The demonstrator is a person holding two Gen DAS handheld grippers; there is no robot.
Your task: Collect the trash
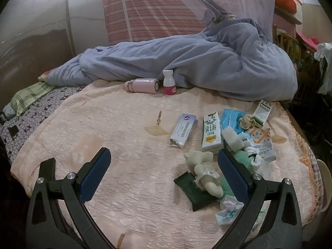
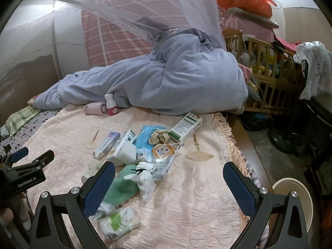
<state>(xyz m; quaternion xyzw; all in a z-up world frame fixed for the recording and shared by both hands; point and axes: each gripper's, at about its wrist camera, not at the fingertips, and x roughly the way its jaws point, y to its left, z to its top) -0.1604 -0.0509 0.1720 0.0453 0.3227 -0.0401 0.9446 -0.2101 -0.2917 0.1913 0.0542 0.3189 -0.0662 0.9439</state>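
A heap of trash lies on the pink bedspread (image 1: 124, 124): a white-blue box (image 1: 183, 129), a milk carton (image 1: 211, 132), a blue wipes pack (image 1: 232, 120), crumpled paper (image 1: 247, 121), a dark green wrapper (image 1: 197, 193) and cream foam pieces (image 1: 204, 172). My left gripper (image 1: 164, 162) is open and empty above the bedspread, left of the heap. My right gripper (image 2: 169, 176) is open and empty over a green cloth (image 2: 122, 184), a white plastic wad (image 2: 145, 180) and a green-white wrapper (image 2: 118, 222). The left gripper (image 2: 31, 155) shows at the right view's left edge.
A blue quilt (image 1: 197, 62) is piled at the back, with a pink flask (image 1: 143, 85) lying and a white bottle (image 1: 169, 83) standing before it. A wooden crib (image 2: 267, 70) stands right of the bed. A white bin (image 2: 294, 199) sits on the floor at the bed's right edge.
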